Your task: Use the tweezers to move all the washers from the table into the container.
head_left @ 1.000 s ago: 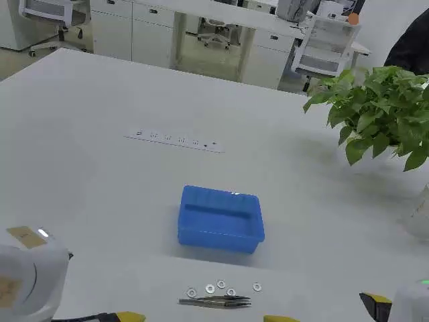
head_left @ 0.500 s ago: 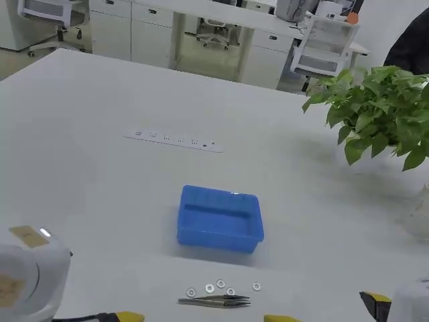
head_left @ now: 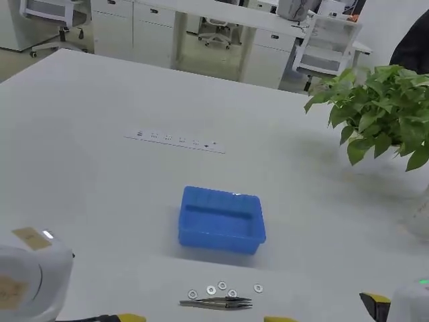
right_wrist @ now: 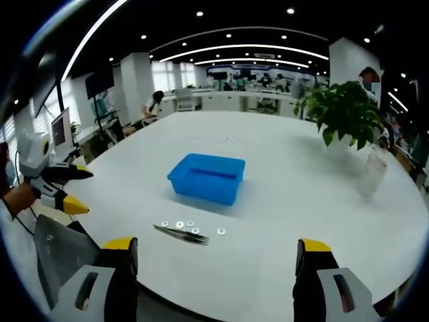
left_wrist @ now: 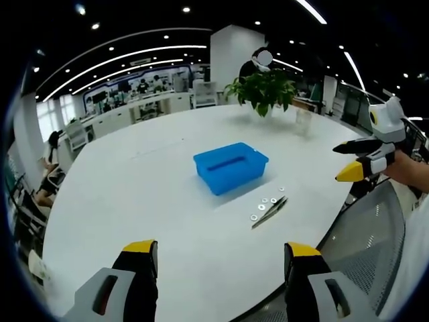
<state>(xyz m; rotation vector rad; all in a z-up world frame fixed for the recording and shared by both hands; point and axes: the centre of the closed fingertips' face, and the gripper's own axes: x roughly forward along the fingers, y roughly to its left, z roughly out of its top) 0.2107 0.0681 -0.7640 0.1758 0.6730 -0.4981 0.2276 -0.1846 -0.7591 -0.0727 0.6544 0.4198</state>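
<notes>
Nearest, in the left gripper view, the left gripper point(left_wrist: 221, 249) hovers over the near edge of the desk point(left_wrist: 134, 194), its yellow-tipped fingers point(left_wrist: 141, 249) spread wide apart with nothing between them. The right gripper point(right_wrist: 216, 245) sits likewise at the desk edge in its own view, its fingers point(right_wrist: 312, 247) also wide apart and holding nothing. Each gripper appears off to the side in the other's view, well apart from it.

Just beyond the grippers, the tweezers point(head_left: 216, 303) lie flat on the desk, closed and running roughly parallel to the near edge, with neither gripper touching them. Five washers point(head_left: 211, 290) rest in a loose arc just behind the tweezers: four are bunched close to them and one sits a little off to the right. Whether any washer touches the tweezers cannot be told.

Behind the washers stands the blue plastic container point(head_left: 218, 238), a shallow rectangular bin, upright with its open top facing up, near the washers but apart from them.

Further back, a white power strip point(head_left: 175, 141) lies across the desk. To the right, a leafy green plant point(head_left: 382, 114) spreads over the desk edge, with a clear glass vessel point(right_wrist: 372, 171) near it.

Beyond the desk are white cabinets point(head_left: 134, 30) and office chairs point(head_left: 322, 50)
</notes>
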